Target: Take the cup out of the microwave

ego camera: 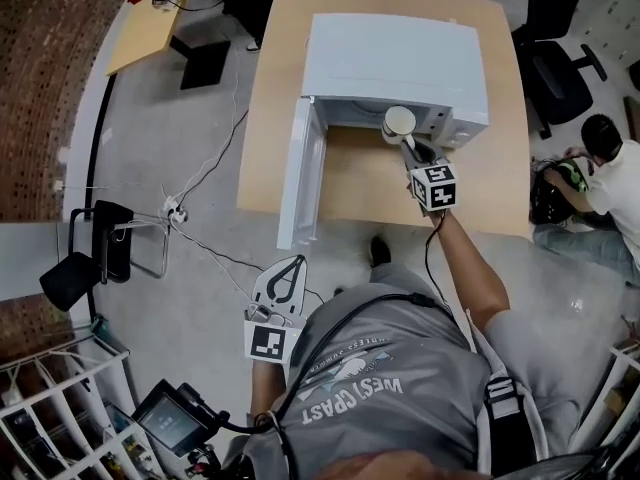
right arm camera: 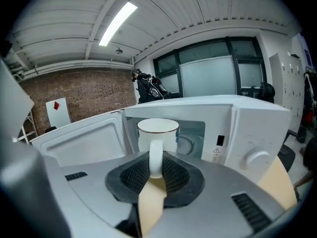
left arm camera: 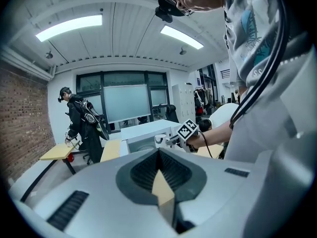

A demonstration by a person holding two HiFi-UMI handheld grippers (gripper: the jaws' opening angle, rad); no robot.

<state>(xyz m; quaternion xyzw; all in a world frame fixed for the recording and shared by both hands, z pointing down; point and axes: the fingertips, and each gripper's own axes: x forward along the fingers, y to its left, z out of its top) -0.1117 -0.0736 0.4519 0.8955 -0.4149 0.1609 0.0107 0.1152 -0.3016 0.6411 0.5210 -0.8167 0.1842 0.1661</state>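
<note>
A white cup [ego camera: 399, 121] with a thin dark rim hangs just outside the mouth of the white microwave [ego camera: 400, 58], over the table. My right gripper [ego camera: 410, 148] is shut on the cup's handle. In the right gripper view the cup [right arm camera: 157, 133] stands upright between the pads of that gripper [right arm camera: 155, 165], with the microwave's cavity [right arm camera: 195, 135] behind it. The microwave door [ego camera: 298, 178] is swung wide open to the left. My left gripper [ego camera: 288, 265] is held low near my body, away from the table, shut with nothing in it [left arm camera: 158, 152].
The microwave sits on a wooden table [ego camera: 360, 193]. Cables and a power strip [ego camera: 172, 211] lie on the floor to the left, near a black chair [ego camera: 100, 253]. A person crouches at the right [ego camera: 610, 173]. Another office chair [ego camera: 560, 63] stands behind the table.
</note>
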